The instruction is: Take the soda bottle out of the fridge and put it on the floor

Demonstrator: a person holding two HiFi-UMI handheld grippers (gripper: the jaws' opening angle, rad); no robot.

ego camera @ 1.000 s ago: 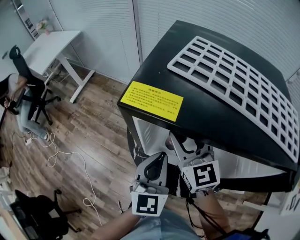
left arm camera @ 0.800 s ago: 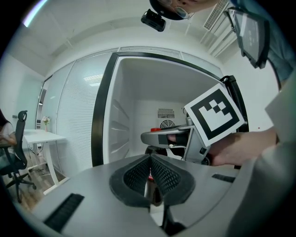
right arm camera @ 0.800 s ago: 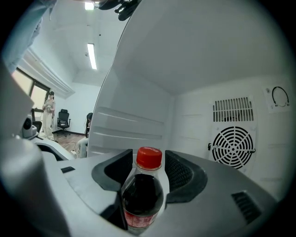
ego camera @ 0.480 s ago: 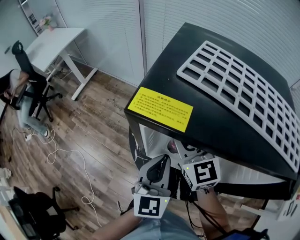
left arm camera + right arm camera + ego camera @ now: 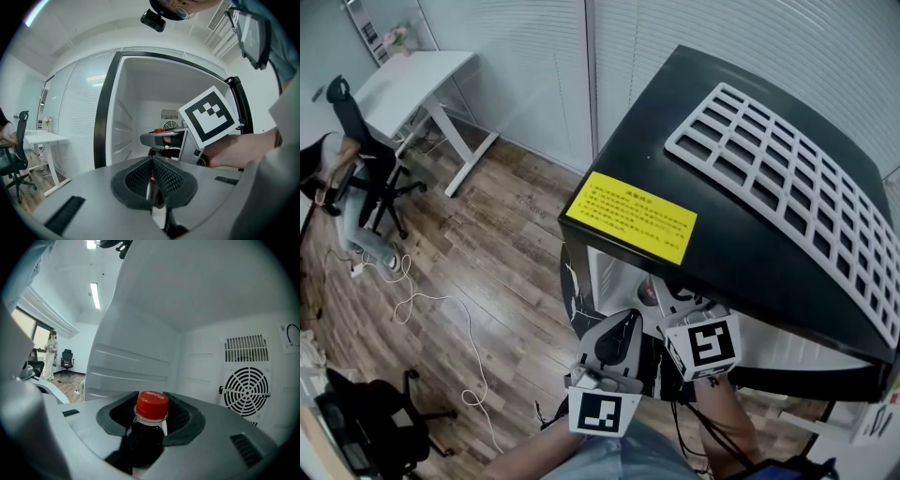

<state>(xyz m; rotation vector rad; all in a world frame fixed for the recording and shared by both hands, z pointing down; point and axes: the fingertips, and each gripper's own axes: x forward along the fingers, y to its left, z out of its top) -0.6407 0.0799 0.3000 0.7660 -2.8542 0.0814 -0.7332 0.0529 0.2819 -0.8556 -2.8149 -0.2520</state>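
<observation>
The soda bottle, dark with a red cap, stands inside the white fridge. My right gripper reaches into the fridge, and its jaws have just been closing round the bottle. The pads lie against the bottle's shoulders below the cap. In the head view the right gripper disappears under the fridge's black top. My left gripper is shut and holds nothing. It hovers just outside the opening, left of the right gripper. From above the left gripper sits at the fridge's front.
A white grid rack and a yellow label lie on the fridge top. A fan grille is on the fridge's back wall. On the wooden floor are a white cable, a white desk and an office chair with a seated person.
The head view has shifted slightly, so the fridge sits a little further right. Both grippers keep about the same places at the fridge opening.
</observation>
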